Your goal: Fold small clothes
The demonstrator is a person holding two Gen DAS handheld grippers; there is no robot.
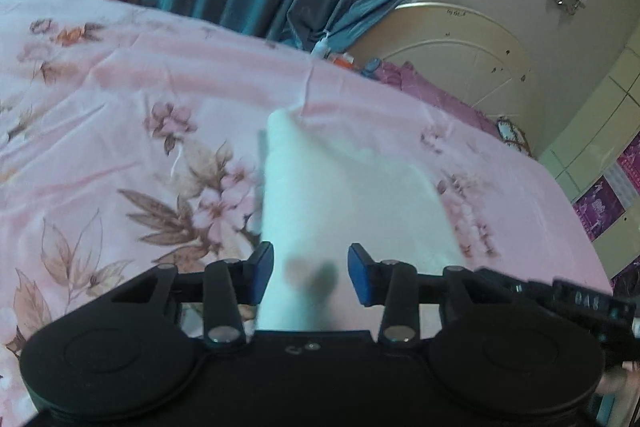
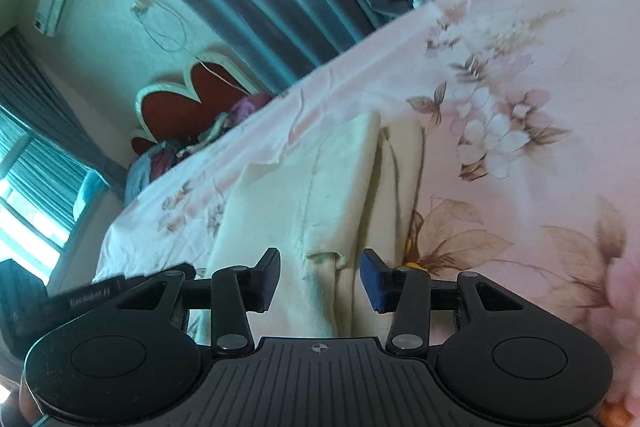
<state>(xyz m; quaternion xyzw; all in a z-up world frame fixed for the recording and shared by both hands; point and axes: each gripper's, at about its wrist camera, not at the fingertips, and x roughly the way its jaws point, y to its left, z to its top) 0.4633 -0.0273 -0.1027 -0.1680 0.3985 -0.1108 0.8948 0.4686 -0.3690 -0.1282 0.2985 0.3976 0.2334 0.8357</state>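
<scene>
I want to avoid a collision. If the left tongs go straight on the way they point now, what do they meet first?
Most likely the white garment. It lies on the pink floral bedsheet directly ahead of the open left tongs and runs between their tips. The blur leaves depth unclear, so whether they already touch it cannot be told.

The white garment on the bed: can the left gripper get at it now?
Probably yes. The white garment lies directly ahead of the left gripper, its near end showing between the open fingers, and nothing on the floral sheet stands in the way.
</scene>
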